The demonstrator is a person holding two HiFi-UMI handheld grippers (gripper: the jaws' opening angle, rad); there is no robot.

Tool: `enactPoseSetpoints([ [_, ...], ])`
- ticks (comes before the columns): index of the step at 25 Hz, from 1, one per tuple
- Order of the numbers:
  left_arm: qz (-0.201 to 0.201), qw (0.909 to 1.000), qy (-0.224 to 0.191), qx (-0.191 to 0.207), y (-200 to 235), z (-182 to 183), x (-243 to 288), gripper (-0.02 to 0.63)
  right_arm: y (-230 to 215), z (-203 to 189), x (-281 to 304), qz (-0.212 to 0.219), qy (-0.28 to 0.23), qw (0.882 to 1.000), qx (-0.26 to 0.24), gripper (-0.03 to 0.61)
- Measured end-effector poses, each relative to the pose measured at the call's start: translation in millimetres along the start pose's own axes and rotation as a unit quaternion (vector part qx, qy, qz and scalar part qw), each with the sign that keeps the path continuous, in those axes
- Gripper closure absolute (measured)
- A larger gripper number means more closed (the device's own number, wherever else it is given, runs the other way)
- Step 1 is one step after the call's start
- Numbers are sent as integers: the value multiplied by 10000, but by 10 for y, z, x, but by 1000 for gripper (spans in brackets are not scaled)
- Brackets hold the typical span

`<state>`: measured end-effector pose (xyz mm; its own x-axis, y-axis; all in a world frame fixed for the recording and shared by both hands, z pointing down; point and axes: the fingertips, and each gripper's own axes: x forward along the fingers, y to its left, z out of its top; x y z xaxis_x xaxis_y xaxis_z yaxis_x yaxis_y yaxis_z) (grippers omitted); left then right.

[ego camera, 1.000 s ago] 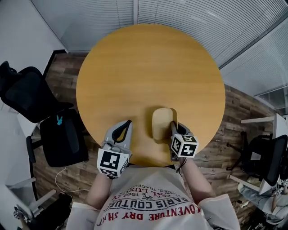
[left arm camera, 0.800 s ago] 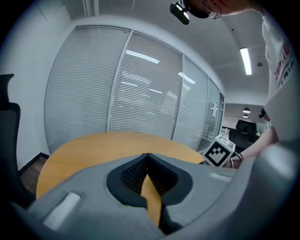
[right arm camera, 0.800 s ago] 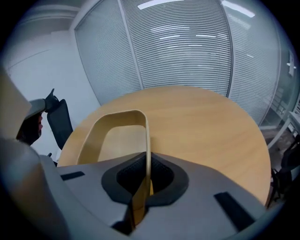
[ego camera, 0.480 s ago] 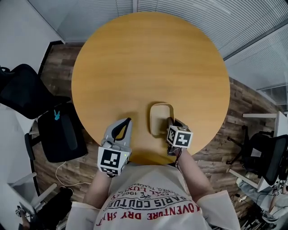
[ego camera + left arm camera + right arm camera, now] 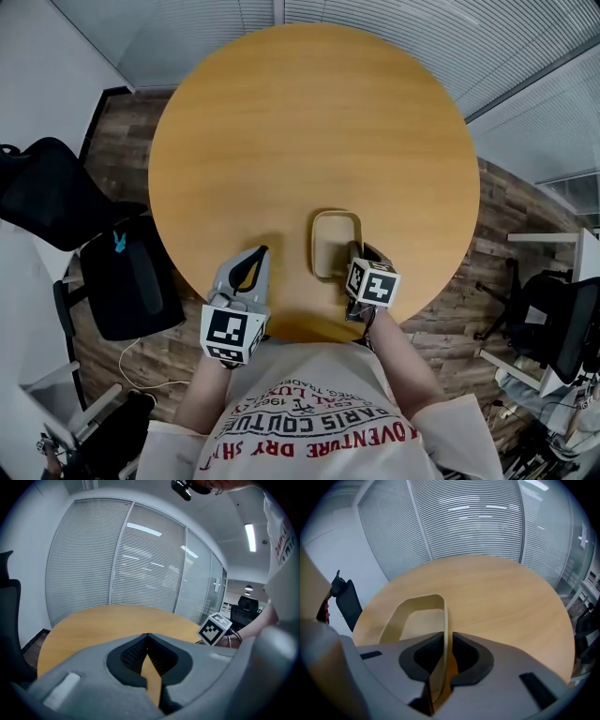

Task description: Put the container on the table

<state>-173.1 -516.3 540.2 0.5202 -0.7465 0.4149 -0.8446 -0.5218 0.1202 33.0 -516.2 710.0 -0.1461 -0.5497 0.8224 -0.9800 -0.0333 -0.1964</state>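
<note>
The table [image 5: 309,122] is seen as smooth, faintly glossy wood, the container [image 5: 336,246] as smooth matt cream plastic, the left gripper [image 5: 147,637] and right gripper [image 5: 446,641] as matt grey plastic lined with black ribbed pads [image 5: 132,654], and the floor [image 5: 117,159] as grained brown planks.

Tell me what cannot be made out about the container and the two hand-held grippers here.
1. Whether the container fully rests on the table: the head view looks from above, and in the right gripper view the right hand-held gripper hides its near end.
2. The container in the left gripper view: not visible; the left hand-held gripper fills the lower picture.
3. The shirt print, head view: partly cut off by the bottom edge.
</note>
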Motion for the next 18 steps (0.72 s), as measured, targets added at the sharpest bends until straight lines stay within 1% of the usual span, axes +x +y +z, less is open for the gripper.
enactPoseSetpoints([
  [3,-52,10000,23,71,-28,3,26,615,3,97,-85,-22,-228,9997,-99,495],
  [7,-149,9999,-40,43,-111,76,9,615,89,271,-317,86,-564,9982,-170,489],
  [8,-180,9998,-78,30,-143,114,-1,615,118,327,-398,129,-655,9975,-226,513],
  [9,-203,9997,-124,16,-173,155,-11,615,148,387,-481,184,-745,9966,-298,550],
  [10,-210,9996,-173,2,-202,196,-22,615,182,446,-562,256,-826,9955,-381,561],
  [14,-64,9994,-341,14,-305,357,-92,615,302,655,-896,654,-1123,9890,-701,569],
  [18,64,9989,-461,40,-437,510,-220,615,365,826,-1281,935,-1534,9788,-984,569],
])
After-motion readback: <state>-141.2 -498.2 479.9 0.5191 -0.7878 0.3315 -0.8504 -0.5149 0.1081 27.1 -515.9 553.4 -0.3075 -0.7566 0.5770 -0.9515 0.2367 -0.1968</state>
